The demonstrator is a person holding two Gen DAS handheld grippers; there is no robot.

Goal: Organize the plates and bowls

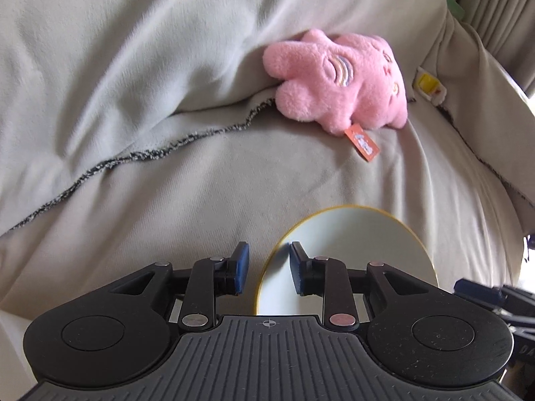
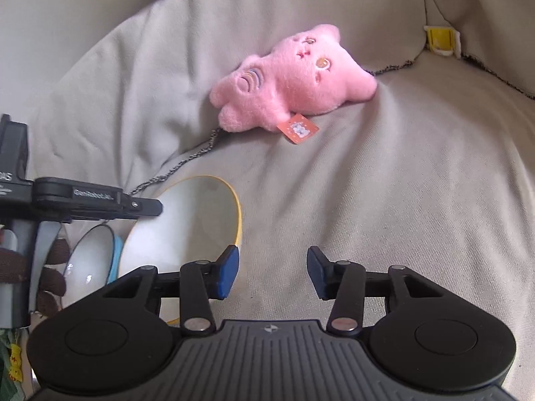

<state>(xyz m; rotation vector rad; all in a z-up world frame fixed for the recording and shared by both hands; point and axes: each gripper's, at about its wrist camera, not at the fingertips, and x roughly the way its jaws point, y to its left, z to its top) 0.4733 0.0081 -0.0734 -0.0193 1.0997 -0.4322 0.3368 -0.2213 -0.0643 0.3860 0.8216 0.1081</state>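
Observation:
A white plate with a yellow rim (image 1: pixel 347 254) stands tilted on a beige sofa cover. My left gripper (image 1: pixel 269 269) is open, its jaws astride the plate's left rim without pinching it. The same plate (image 2: pixel 187 224) shows at lower left in the right wrist view, leaning on a white bowl with a blue rim (image 2: pixel 90 260). The left gripper (image 2: pixel 147 207) reaches over the plate there. My right gripper (image 2: pixel 272 272) is open and empty over bare sofa cover, to the right of the plate.
A pink plush toy (image 1: pixel 337 80) (image 2: pixel 287 83) with an orange tag lies on the sofa cover (image 1: pixel 167 183) behind the plate. A small yellow object (image 2: pixel 441 41) sits at the far right seam. A brown leaf-patterned dish (image 2: pixel 50 284) lies left of the bowl.

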